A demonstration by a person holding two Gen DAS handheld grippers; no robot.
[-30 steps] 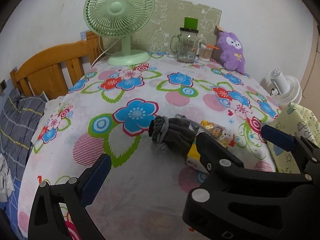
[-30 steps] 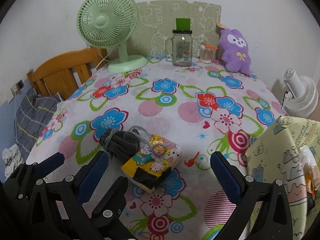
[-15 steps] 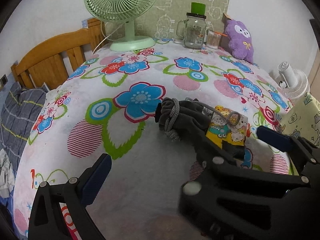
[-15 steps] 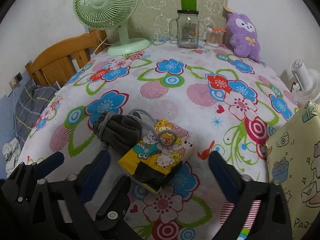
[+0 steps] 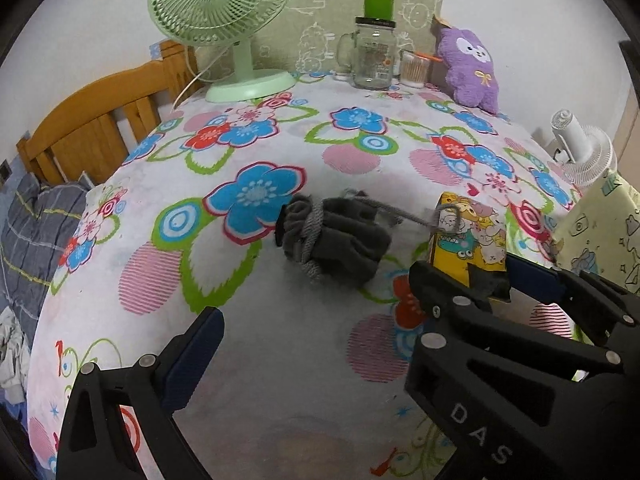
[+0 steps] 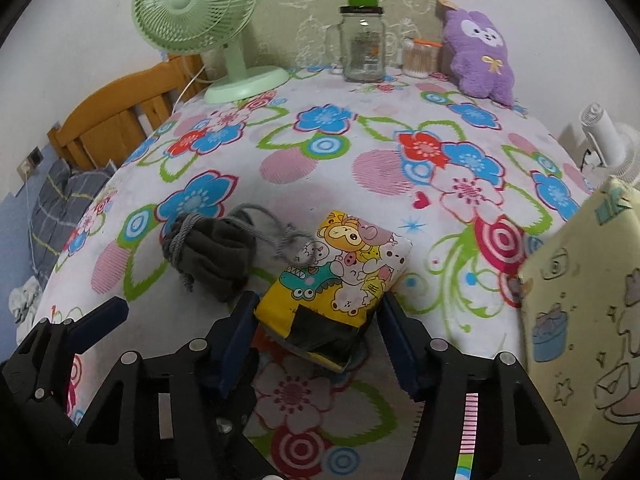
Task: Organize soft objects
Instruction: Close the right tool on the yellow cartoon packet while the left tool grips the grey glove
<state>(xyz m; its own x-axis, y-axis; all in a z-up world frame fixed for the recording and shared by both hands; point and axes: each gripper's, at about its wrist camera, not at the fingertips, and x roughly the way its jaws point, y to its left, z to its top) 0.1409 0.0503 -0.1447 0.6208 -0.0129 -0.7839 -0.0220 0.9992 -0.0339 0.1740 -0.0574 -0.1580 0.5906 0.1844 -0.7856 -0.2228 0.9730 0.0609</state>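
Observation:
A yellow cartoon-print soft packet [image 6: 340, 272] lies on the flowered tablecloth [image 6: 360, 140]. My right gripper [image 6: 316, 324] straddles its near end, jaws narrowed against both sides. A grey drawstring pouch [image 6: 216, 256] lies just left of it, its cord resting on the packet. In the left wrist view the pouch [image 5: 336, 244] sits mid-table, and the packet [image 5: 468, 240] is to its right between the right gripper's fingers [image 5: 532, 276]. My left gripper [image 5: 376, 320] is open and empty, short of the pouch. A purple plush toy [image 6: 480, 52] leans at the far right.
A green desk fan [image 6: 200, 12], a glass mug jar [image 6: 362, 44] and a cup of swabs [image 6: 418, 58] stand along the far edge. A pale yellow printed box [image 6: 580, 320] rises close on the right. A wooden chair [image 5: 100, 120] stands left.
Both grippers moved forward to the objects. My right gripper's jaws narrowed from wide open to either side of the yellow packet, which shifted apart from the pouch.

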